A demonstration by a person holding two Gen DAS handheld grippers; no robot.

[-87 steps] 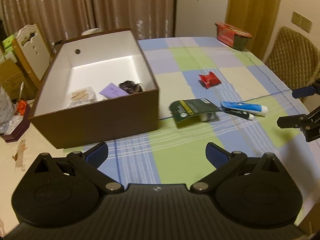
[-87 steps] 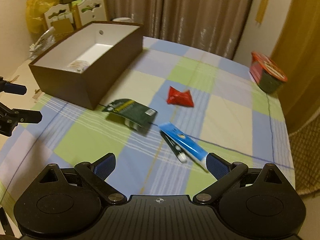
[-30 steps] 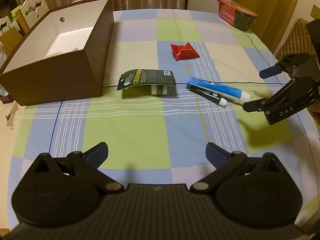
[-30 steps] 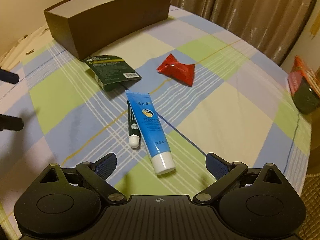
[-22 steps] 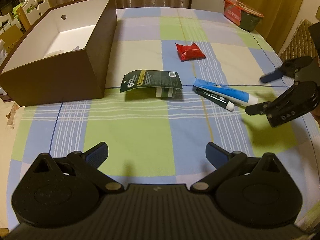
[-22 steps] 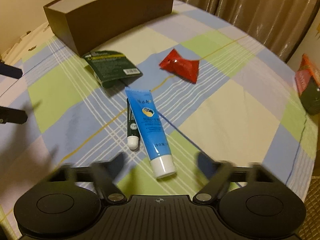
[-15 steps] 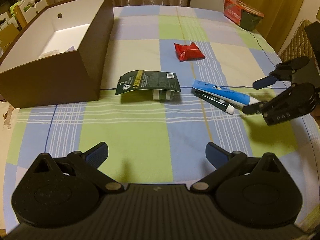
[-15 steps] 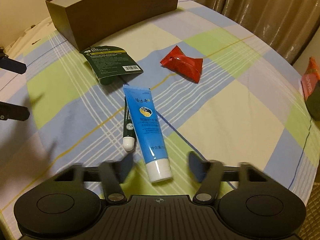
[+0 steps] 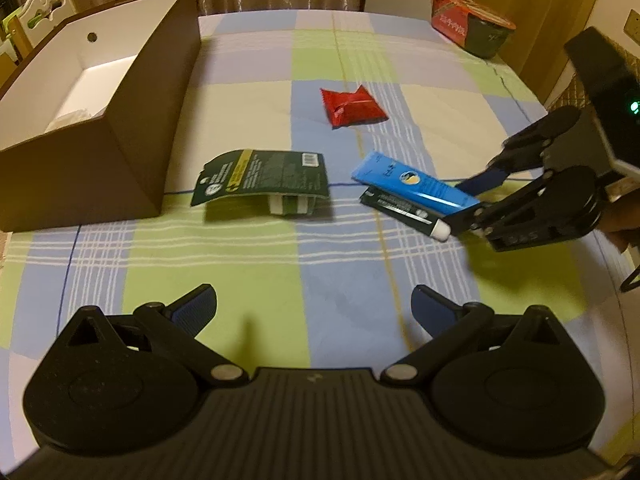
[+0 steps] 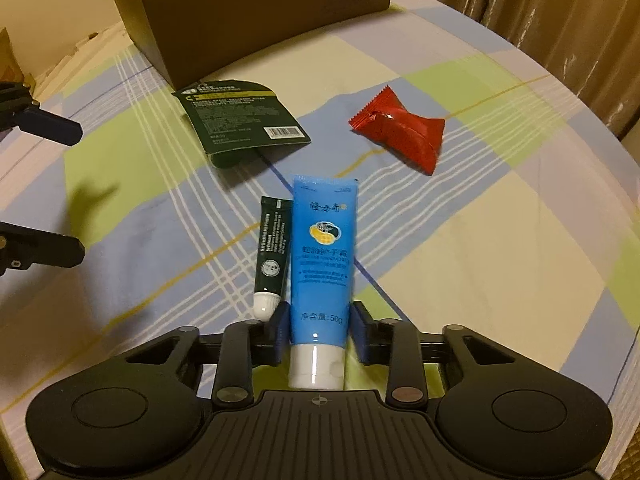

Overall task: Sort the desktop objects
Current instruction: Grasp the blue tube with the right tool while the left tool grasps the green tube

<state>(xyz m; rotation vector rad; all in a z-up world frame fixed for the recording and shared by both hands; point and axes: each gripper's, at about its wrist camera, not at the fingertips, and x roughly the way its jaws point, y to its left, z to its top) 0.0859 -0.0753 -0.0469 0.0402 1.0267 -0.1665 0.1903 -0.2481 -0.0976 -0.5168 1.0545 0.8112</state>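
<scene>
Right wrist view, right claw (image 10: 320, 330) narrowed around blue tube (image 10: 323, 258), left claw (image 9: 314, 306) wide.

The surface (image 10: 500, 240) wears a check of pale green, lilac-blue and cream with thin white lines. At frame centre lies a bright blue tube (image 10: 323, 256) with a white cap, beside a dark green tube (image 10: 273, 248). A red packet (image 10: 400, 130) sits upper right, a dark green card (image 10: 244, 120) upper left, a brown box (image 10: 256, 8) along the top.
</scene>
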